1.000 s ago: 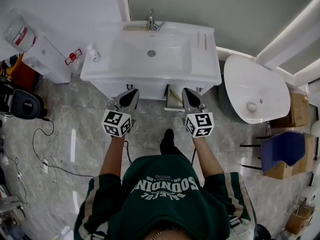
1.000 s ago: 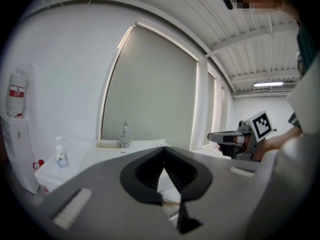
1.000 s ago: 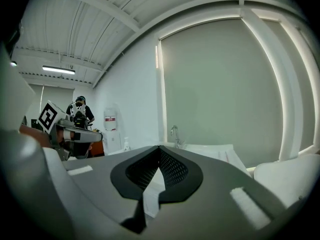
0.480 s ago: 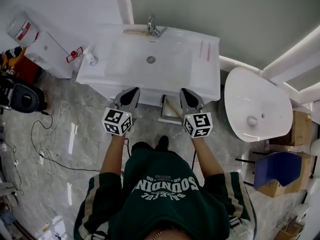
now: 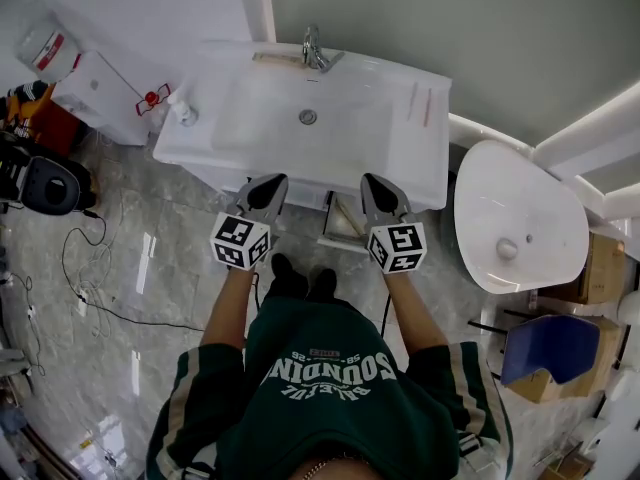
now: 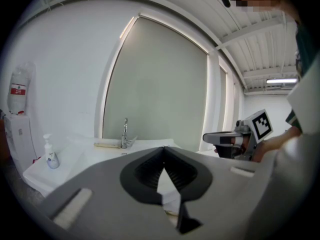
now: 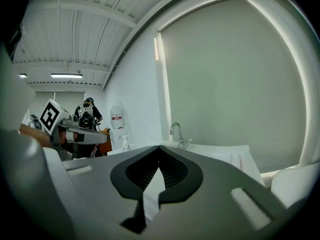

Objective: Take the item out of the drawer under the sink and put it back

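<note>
The white sink cabinet [image 5: 410,168] stands ahead of me with its faucet [image 5: 313,50] at the back. Below its front right a drawer [image 5: 345,223] is pulled open; I cannot make out what lies in it. My left gripper [image 5: 272,180] points at the cabinet front left of the drawer, and its jaws meet at the tips [image 6: 163,148] with nothing between them. My right gripper [image 5: 370,180] points at the front just right of the drawer, also shut and empty [image 7: 159,146]. Both are held nearly level, side by side.
A soap bottle [image 5: 183,111] stands on the sink's left corner. A white oval basin [image 5: 515,218] sits at the right, with a blue chair [image 5: 555,348] and cardboard boxes [image 5: 600,238] beyond. At the left are a water dispenser [image 5: 95,93], a black device [image 5: 50,183] and floor cables [image 5: 90,278].
The person has stepped closer to the sink cabinet, bringing both feet together. Both grippers have moved forward toward the cabinet front, still shut.
</note>
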### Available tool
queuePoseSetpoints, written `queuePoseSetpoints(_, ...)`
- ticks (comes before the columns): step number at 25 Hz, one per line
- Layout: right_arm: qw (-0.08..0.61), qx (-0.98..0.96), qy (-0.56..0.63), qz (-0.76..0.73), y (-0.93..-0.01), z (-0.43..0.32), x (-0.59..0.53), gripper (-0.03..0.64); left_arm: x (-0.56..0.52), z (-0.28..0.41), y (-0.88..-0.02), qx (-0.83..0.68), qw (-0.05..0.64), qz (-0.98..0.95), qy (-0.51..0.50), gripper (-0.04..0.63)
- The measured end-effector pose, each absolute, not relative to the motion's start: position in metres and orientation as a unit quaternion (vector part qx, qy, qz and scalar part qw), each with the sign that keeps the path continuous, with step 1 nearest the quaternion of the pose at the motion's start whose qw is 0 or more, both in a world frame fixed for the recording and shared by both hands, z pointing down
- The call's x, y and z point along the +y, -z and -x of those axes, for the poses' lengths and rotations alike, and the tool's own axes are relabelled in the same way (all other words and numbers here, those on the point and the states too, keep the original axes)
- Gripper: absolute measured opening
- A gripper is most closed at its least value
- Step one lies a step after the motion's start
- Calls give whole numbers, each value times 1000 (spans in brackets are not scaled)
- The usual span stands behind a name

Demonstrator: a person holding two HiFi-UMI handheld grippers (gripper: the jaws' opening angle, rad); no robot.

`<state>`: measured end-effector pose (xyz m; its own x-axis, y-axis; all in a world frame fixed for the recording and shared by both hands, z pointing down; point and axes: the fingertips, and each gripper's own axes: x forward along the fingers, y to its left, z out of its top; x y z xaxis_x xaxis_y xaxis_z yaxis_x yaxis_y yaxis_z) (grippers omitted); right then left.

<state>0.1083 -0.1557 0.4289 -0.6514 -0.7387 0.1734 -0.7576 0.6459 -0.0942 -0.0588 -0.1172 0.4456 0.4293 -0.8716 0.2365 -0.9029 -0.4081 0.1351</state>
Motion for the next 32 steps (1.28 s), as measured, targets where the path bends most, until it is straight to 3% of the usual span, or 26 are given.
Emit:
queuePoseSetpoints(19,97,-910,-110,-389,-489,-108,-138,2,-109,48,-486,-520,159,-836,-81,49)
queuePoseSetpoints(32,194,-894,-176,-364,-602,-121,-109,3,-75,39,-547,-513,223,-822,-110,50)
